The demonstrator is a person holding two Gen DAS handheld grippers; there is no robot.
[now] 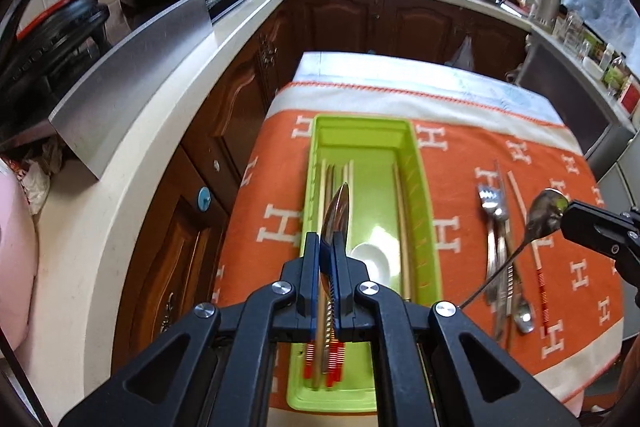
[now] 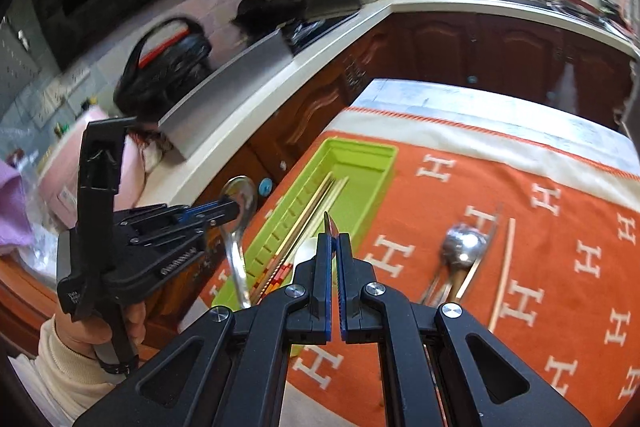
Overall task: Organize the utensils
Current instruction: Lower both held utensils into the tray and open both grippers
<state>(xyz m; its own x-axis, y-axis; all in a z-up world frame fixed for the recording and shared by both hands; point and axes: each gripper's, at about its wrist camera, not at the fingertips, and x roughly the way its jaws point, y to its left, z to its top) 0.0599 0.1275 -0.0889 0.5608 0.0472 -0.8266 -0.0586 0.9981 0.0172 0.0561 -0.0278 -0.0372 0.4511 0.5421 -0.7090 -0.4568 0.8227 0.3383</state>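
A counter (image 1: pixel 472 99) is seen covered by an orange cloth (image 1: pixel 472 163) patterned with white letters, with a pale border at its far edge. On the left part of the cloth a long green tray (image 1: pixel 420 183) is laid lengthwise, near end to far end. Inside the tray, chopsticks (image 1: pixel 402 211) are laid along its length, some with red-banded near ends, and a white ceramic spoon (image 1: pixel 372 261) is set toward the near end. To the right of the tray, well apart from it, a loose pile of cutlery (image 1: pixel 498 239) is left on the cloth, including a fork, a spoon and a single chopstick with a red-banded end.

The left tool (image 1: pixel 329 247) is held above the tray, its jaws pressed shut on a metal spoon (image 1: pixel 338 211), whose bowl is pointed away past the fingertips. The right tool (image 2: pixel 333 247) is held above the cloth between the tray and the pile, its jaws likewise clamped on a second metal spoon (image 1: pixel 550 211); only a sliver of that spoon's edge is shown between its fingertips in the right wrist view, while bowl and thin handle are seen from the left.
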